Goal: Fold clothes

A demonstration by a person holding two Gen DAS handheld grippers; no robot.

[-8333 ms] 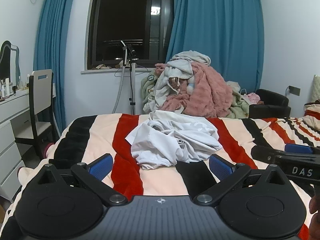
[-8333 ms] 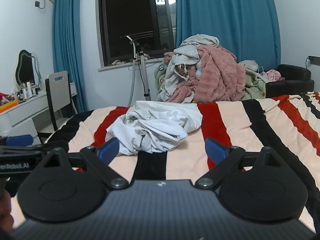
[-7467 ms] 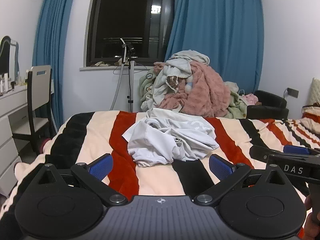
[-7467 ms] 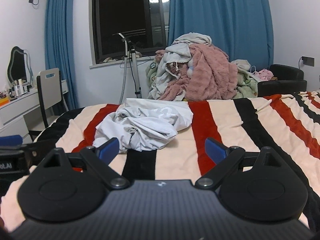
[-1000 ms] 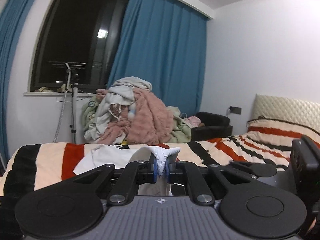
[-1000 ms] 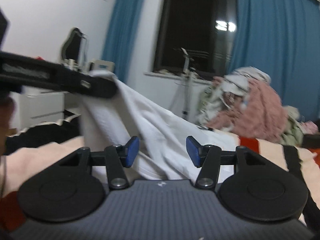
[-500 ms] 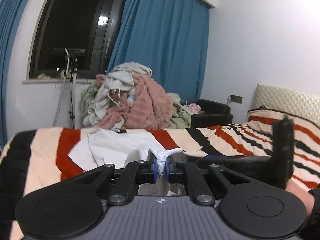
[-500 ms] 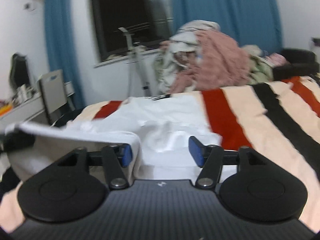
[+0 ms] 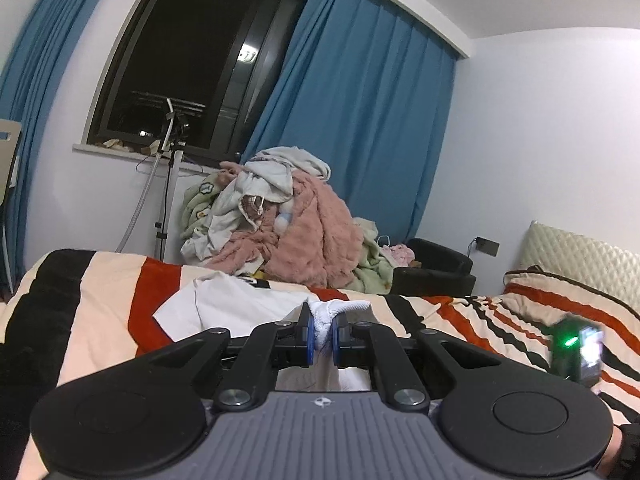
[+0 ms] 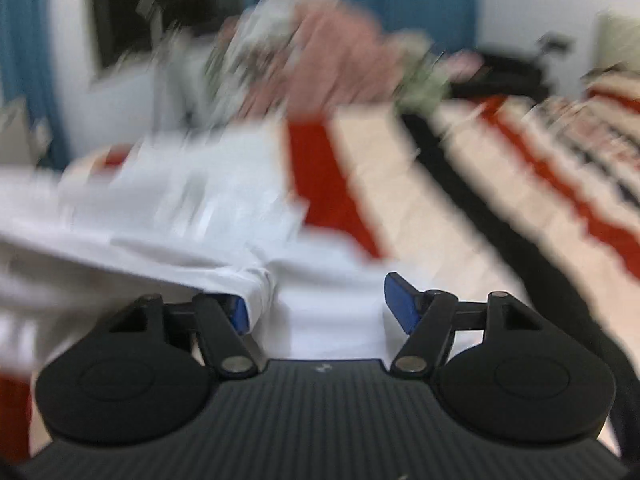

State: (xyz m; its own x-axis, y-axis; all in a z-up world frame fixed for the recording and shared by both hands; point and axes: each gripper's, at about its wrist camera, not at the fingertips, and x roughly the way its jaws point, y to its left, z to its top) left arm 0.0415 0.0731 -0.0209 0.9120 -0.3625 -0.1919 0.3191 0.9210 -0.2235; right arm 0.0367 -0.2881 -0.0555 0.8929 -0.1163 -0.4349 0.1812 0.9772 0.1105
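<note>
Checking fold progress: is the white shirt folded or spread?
Not folded: white shirt lies partly spread on the bed, one bunched edge pinched in the left gripper.

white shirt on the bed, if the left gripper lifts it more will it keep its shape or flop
Probably flop: the white shirt bunches into a soft wad where the left gripper pinches it, and the rest lies creased on the striped blanket. It looks thin and likely light. In the blurred right wrist view, an edge drapes over one finger of the open right gripper.

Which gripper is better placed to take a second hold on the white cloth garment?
The right gripper: its jaws, just opened, are empty over the white cloth garment. The left gripper is already clamped on it.
</note>
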